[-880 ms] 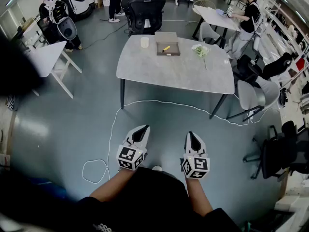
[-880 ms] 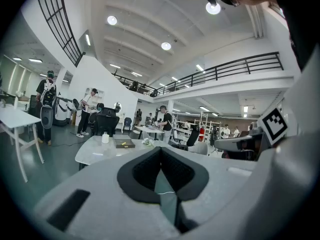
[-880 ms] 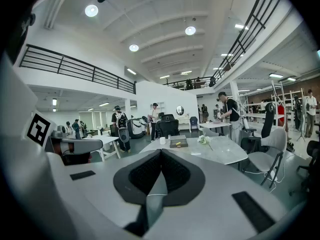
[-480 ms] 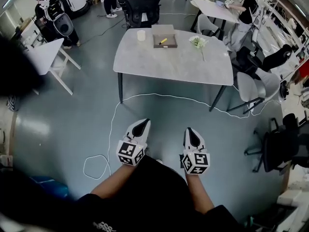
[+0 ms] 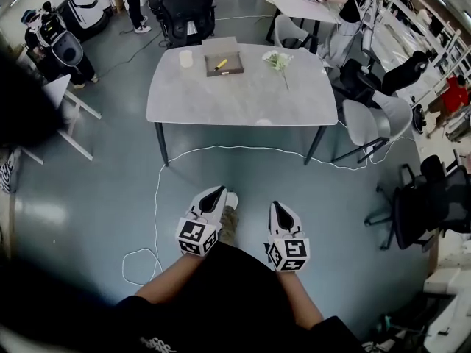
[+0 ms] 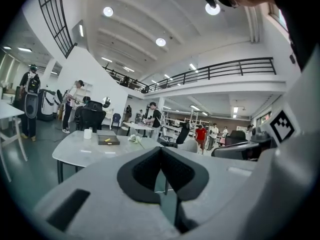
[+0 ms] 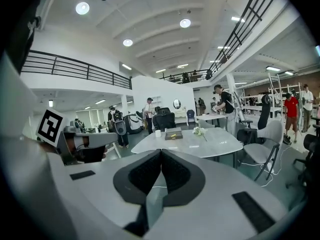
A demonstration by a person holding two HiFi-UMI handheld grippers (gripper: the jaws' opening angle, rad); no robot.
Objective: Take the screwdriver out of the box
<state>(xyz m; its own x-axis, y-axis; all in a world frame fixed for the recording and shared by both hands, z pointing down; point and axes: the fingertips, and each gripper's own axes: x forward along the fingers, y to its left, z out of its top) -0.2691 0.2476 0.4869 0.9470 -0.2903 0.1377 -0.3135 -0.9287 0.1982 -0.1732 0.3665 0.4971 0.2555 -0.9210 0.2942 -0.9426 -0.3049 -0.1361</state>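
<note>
The left hand-held gripper (image 5: 214, 196) and the right hand-held gripper (image 5: 281, 212) are held closed and empty above the floor (image 5: 96, 175), well apart from the desk (image 5: 243, 98). Near its far edge, the screwdriver (image 5: 220, 65) is seen inside the box (image 5: 234, 70).

White left tongs (image 5: 218, 193) and right tongs (image 5: 279, 207) carry marker cubes (image 5: 196, 237); the shirt (image 5: 221, 293) is black.

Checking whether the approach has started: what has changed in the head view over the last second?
The grey oval table, with its open grey box and yellow-handled screwdriver, has slid left in the view. A shoe has come forward between the grippers, so the person seems to be stepping. Left gripper and right gripper stay shut and empty.
</note>
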